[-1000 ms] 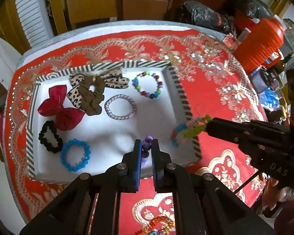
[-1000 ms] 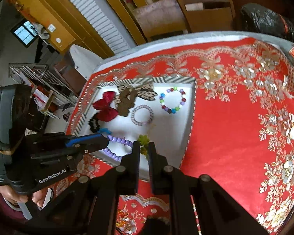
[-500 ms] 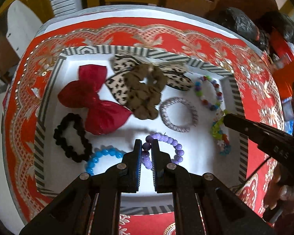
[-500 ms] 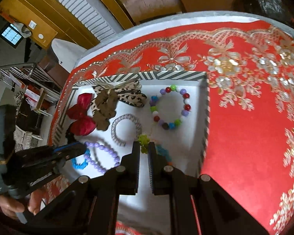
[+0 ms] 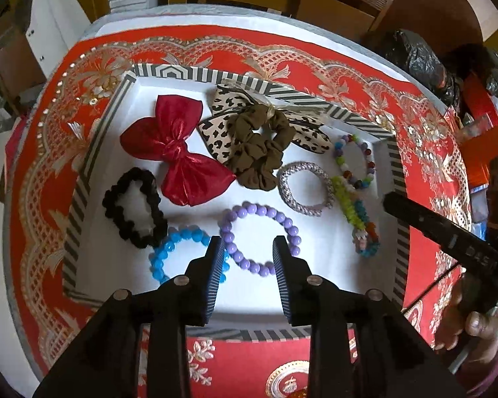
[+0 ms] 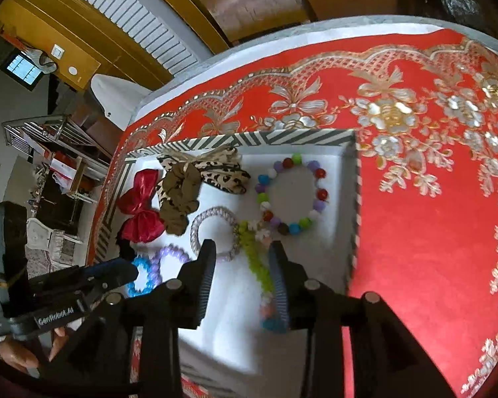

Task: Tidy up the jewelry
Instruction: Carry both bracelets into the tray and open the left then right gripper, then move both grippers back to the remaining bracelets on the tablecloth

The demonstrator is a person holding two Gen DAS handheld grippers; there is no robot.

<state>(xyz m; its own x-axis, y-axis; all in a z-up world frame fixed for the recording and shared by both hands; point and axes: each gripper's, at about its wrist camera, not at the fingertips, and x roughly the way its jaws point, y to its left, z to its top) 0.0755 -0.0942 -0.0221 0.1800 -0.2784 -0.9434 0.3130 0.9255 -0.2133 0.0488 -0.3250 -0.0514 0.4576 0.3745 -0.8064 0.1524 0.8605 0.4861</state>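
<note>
A white tray with a striped rim [image 5: 83, 179] [image 6: 357, 199] holds the jewelry. My left gripper [image 5: 249, 248] is open just above a purple bead bracelet [image 5: 287, 222] lying flat in the tray. My right gripper [image 6: 240, 252] is open over a green, white and blue bead bracelet [image 6: 254, 252] [image 5: 350, 205] lying in the tray. Also in the tray are a blue bracelet [image 5: 179, 242], a black scrunchie [image 5: 116, 199], a red bow [image 5: 176, 152], a brown scrunchie [image 5: 259, 152] on a leopard bow, a silver bangle [image 5: 290, 192] and a multicolour bead bracelet [image 6: 318, 195].
The tray sits on a red and gold patterned tablecloth [image 6: 431, 215]. Wooden chairs [image 5: 342, 3] stand behind the table. Black bags [image 5: 415, 56] and orange items [image 5: 481, 99] crowd the far right. An orange bead item [image 5: 295, 393] lies on the cloth near the front edge.
Both grippers have opened and let go of their bracelets. The purple one and the green-blue one now lie in the tray. Both grippers moved further over the tray.
</note>
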